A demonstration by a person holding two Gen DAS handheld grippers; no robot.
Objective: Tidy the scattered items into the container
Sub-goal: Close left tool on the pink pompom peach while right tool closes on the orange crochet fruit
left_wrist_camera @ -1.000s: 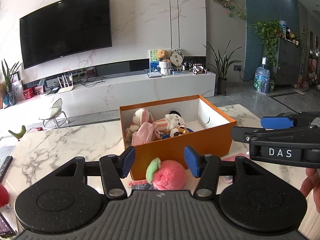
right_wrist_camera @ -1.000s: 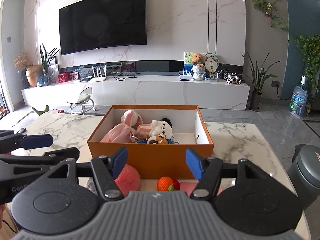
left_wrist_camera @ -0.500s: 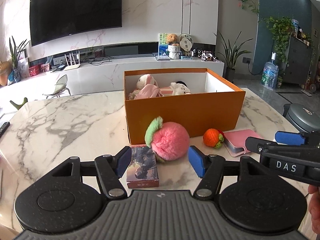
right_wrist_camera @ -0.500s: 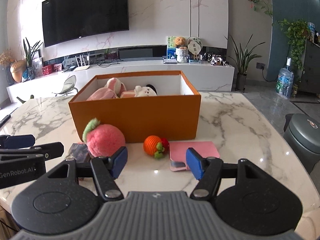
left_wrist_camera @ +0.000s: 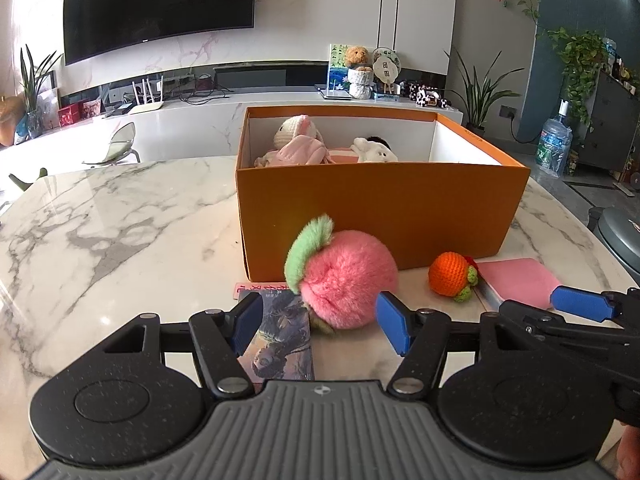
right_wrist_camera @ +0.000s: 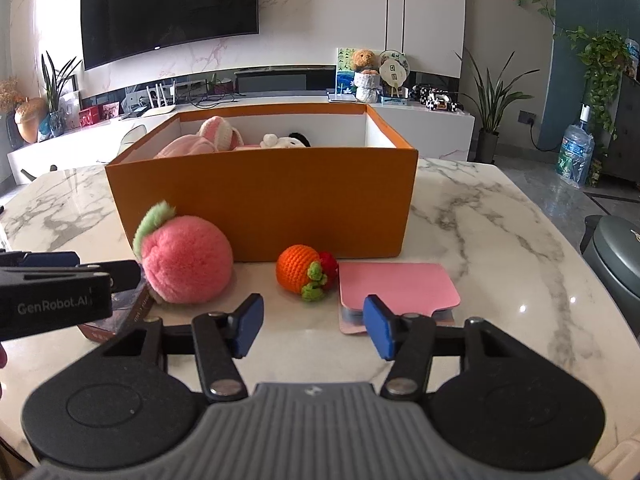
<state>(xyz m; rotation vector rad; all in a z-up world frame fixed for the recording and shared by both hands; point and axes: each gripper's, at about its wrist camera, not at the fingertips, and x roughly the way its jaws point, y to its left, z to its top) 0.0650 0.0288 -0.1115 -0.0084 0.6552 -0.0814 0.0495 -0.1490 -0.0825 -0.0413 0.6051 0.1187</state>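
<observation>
An orange box [left_wrist_camera: 380, 216] [right_wrist_camera: 264, 208] stands on the marble table [left_wrist_camera: 112, 216] with several plush toys inside. In front of it lie a fluffy pink peach plush [left_wrist_camera: 344, 276] [right_wrist_camera: 186, 260], a crocheted orange fruit [left_wrist_camera: 450, 278] [right_wrist_camera: 300, 274], a pink flat case [left_wrist_camera: 516, 282] [right_wrist_camera: 396, 284] and a picture card box [left_wrist_camera: 280, 340]. My left gripper [left_wrist_camera: 320, 328] is open just short of the peach, its left pad over the card box. My right gripper [right_wrist_camera: 312, 328] hangs before the orange fruit and the pink case; its jaws are closing with nothing between them.
A grey bin [right_wrist_camera: 616, 252] stands right of the table. Behind the table are a white TV bench [right_wrist_camera: 280, 120], a wall TV [right_wrist_camera: 168, 8], potted plants and a water bottle [right_wrist_camera: 576, 156]. Part of a hand [left_wrist_camera: 628, 456] shows at the lower right.
Both grippers have sunk toward the table, so the box now shows from the side and the loose items lie close ahead. The right gripper's jaws have narrowed.
</observation>
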